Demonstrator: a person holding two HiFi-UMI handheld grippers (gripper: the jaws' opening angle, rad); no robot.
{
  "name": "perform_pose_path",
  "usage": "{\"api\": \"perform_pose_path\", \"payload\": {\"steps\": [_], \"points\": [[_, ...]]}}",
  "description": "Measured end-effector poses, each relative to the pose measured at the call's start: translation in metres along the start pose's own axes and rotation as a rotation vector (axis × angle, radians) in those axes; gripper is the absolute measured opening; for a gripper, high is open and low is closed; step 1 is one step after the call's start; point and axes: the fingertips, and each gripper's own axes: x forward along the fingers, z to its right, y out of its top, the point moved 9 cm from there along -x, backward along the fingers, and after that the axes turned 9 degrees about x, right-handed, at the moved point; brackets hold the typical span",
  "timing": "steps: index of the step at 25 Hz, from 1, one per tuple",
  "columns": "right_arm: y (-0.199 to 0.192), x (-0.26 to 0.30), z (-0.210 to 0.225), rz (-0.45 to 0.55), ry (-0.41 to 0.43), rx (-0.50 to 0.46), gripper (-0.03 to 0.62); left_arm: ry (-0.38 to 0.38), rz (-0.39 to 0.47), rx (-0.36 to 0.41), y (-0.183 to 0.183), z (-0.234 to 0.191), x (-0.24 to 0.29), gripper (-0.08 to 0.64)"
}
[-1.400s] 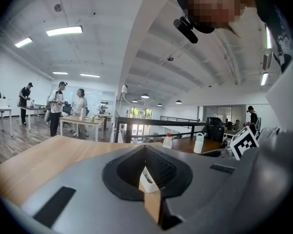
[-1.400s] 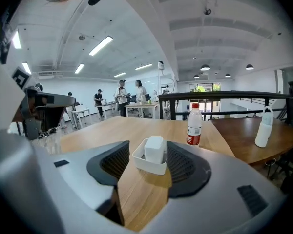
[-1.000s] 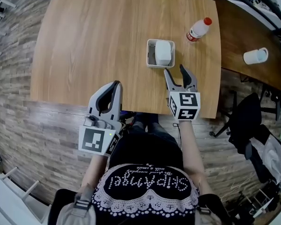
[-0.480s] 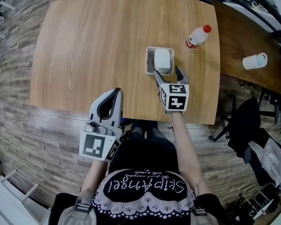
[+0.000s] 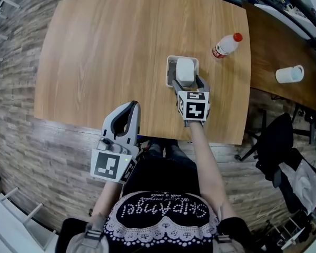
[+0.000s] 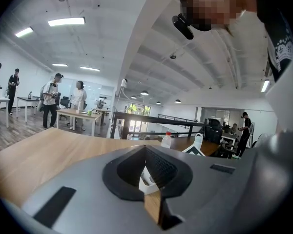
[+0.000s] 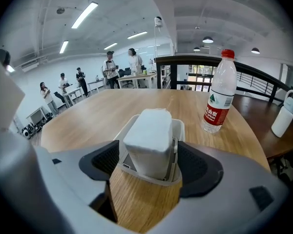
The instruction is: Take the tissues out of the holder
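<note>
A white tissue pack (image 5: 185, 70) stands upright in a light grey holder (image 5: 169, 74) near the table's front right. My right gripper (image 5: 189, 83) is open wide, one jaw on each side of the holder's near end. In the right gripper view the tissue pack (image 7: 149, 143) rises out of the holder (image 7: 179, 126) between the dark pads (image 7: 105, 160), which do not press on it. My left gripper (image 5: 129, 107) hangs shut and empty over the table's front edge. The left gripper view shows its jaws (image 6: 147, 172) meeting at the tips.
A clear water bottle (image 5: 226, 45) with a red cap stands right of the holder, also in the right gripper view (image 7: 219, 99). A white jug (image 5: 289, 74) sits on a second, darker table at the right. A black chair (image 5: 279, 136) stands beyond the table's right corner.
My right gripper has moved forward and a little left, up to the holder, and its jaws have spread wider around the holder's near end. The left gripper has barely moved.
</note>
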Motion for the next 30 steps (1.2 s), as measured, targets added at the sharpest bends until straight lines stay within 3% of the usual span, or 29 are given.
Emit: {"api": "perform_pose_path", "payload": {"steps": [7, 13, 16, 19, 30], "points": [[0.003, 0.011, -0.005, -0.026, -0.013, -0.028, 0.359, -0.002, 0.044, -0.029, 0.005, -0.003, 0.008, 0.006], [0.001, 0.016, -0.003, -0.051, -0.034, -0.051, 0.356, 0.002, 0.003, -0.042, 0.001, -0.003, 0.010, 0.006], [0.002, 0.016, -0.003, -0.050, -0.039, -0.073, 0.302, 0.005, 0.016, -0.040, 0.001, -0.005, 0.010, 0.006], [0.000, 0.018, -0.002, -0.054, -0.035, -0.080, 0.288, 0.005, 0.015, -0.040, 0.000, -0.004, 0.011, 0.006], [0.006, 0.005, -0.002, -0.015, -0.018, -0.091, 0.275, 0.002, -0.008, -0.028, -0.002, -0.003, 0.005, 0.006]]}}
